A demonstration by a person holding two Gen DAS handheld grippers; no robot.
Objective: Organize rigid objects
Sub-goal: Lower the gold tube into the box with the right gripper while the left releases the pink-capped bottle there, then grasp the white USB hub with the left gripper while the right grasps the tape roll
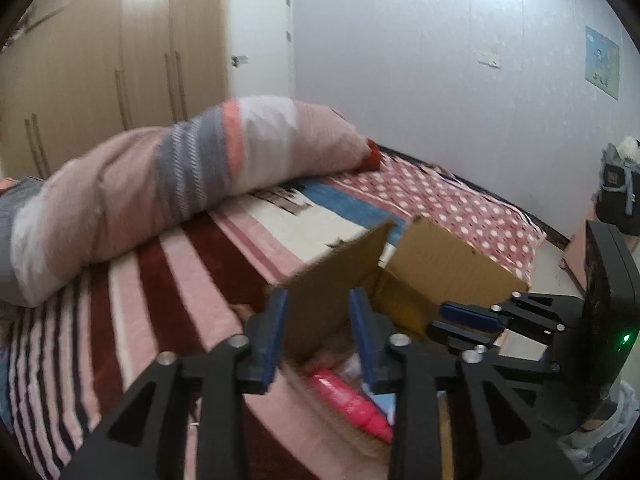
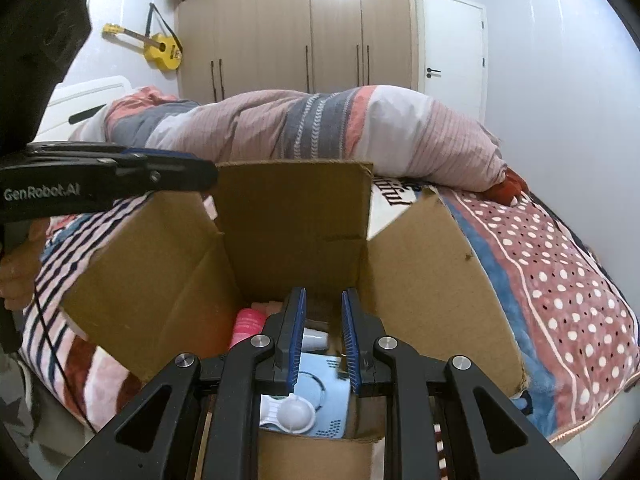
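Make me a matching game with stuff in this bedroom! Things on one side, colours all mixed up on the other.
Things:
1. guitar
2. cardboard box
3. bottle in the box
4. door

Colours:
A. pink
B. white
C. yellow
D. brown

Pairs: 1-C, 2-D, 3-A, 4-B

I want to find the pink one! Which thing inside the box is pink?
The pink bottle, lying at the left side of the cardboard box. The other things there are a pale blue flat piece and a white round cap.
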